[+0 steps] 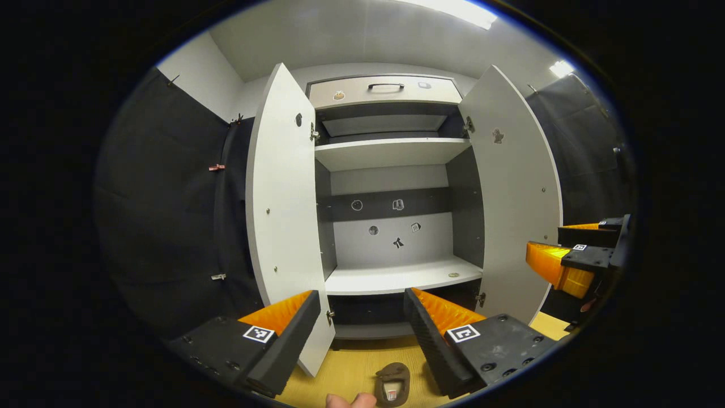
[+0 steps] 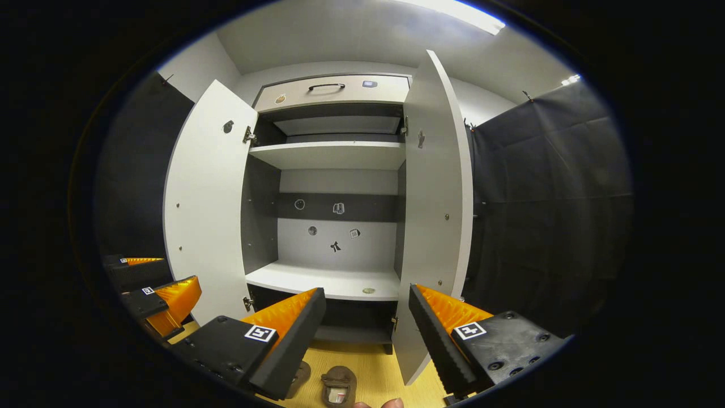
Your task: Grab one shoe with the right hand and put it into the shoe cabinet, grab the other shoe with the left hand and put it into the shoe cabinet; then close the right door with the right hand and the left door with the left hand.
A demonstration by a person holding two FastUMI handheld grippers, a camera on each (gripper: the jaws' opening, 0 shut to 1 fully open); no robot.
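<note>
- The task stood at its first step, as I judged it: both doors of the tall white 2-door shoe cabinet hung wide open, its shelves were bare, and no shoe had been picked up.
- The left gripper was spread wide with nothing between its fingers, aimed at the cabinet's lower middle shelf.
- The right gripper was likewise wide apart and held nothing; in the left gripper view it showed to the right of the cabinet's right door.
- One brown slip-on shoe lay on the floor just in front of the cabinet's base, with the edge of a second brown shoe beside it, partly hidden behind a finger.
- The next move, by my reading, called for the right gripper to drop low toward a shoe and pinch it by its rim, then lift it clear onto a shelf.
- The floor in front of the cabinet was yellow wood-grain board; black cloth hung on both sides of the cabinet, under a pale ceiling with strip lights.
- Above the cabinet's doors sat a pale drawer front with a dark handle.
</note>
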